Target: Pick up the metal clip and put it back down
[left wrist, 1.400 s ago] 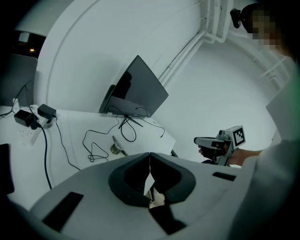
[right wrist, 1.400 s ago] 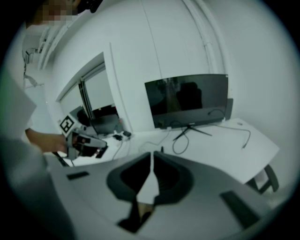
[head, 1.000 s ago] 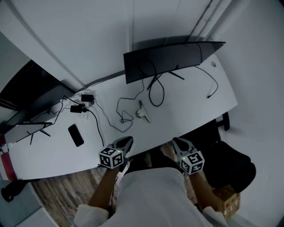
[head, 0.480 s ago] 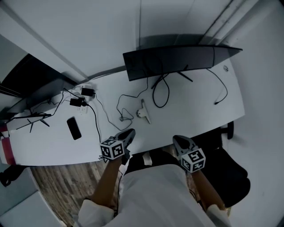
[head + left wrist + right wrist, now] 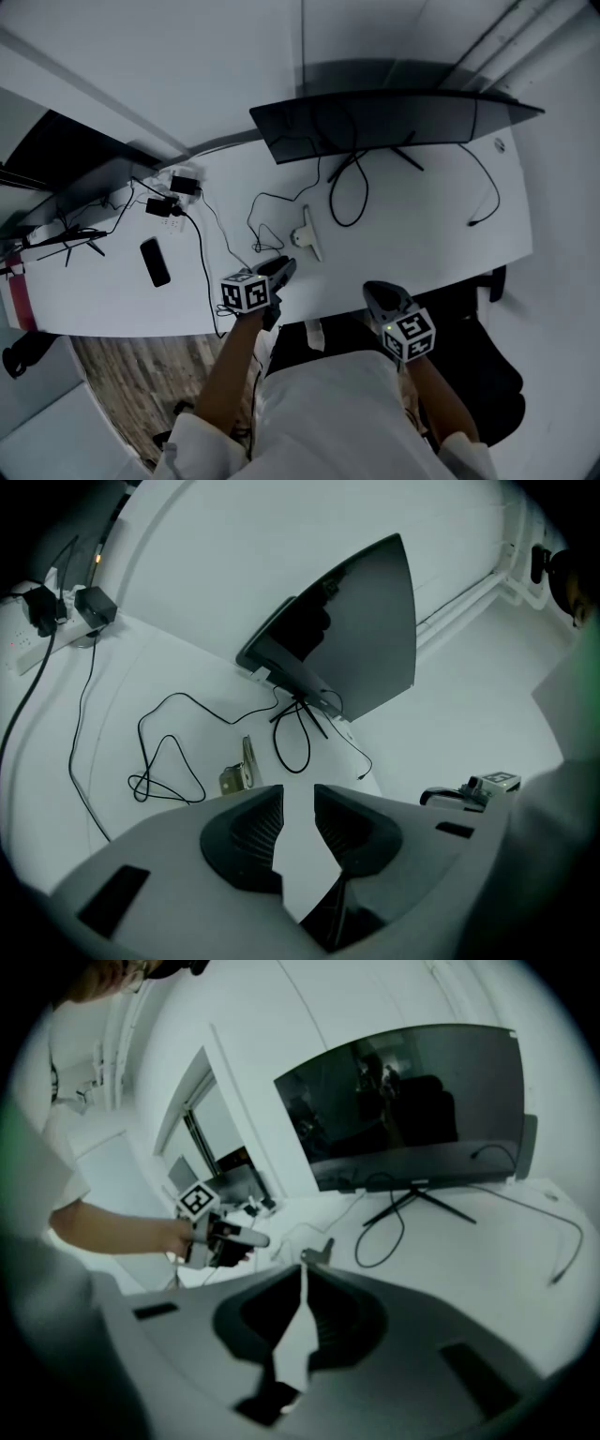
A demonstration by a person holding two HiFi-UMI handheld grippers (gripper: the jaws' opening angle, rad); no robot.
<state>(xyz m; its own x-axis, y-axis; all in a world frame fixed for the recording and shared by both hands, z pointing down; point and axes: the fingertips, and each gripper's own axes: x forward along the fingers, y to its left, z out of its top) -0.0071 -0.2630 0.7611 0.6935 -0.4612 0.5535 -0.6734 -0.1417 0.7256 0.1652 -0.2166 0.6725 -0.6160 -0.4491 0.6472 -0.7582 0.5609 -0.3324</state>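
The metal clip (image 5: pixel 307 234) lies flat on the white desk (image 5: pixel 422 234), in front of the monitor stand. It also shows in the left gripper view (image 5: pixel 239 772) and the right gripper view (image 5: pixel 319 1253). My left gripper (image 5: pixel 284 267) is over the desk's front edge, a short way short of the clip and pointing at it. Its jaws (image 5: pixel 298 794) have just been opening and stand apart with nothing between them. My right gripper (image 5: pixel 373 289) hangs off the desk's front edge, its jaws (image 5: pixel 303 1274) nearly touching and empty.
A dark monitor (image 5: pixel 394 122) on a thin-legged stand stands at the back. Loose black cables (image 5: pixel 267 230) loop just left of the clip. A phone (image 5: pixel 155 262) and plug adapters (image 5: pixel 173 204) lie at the left, near a second screen (image 5: pixel 66 169).
My left gripper has moved forward from the desk's edge towards the clip and its jaws have parted. The right gripper has shifted only a little along the edge.
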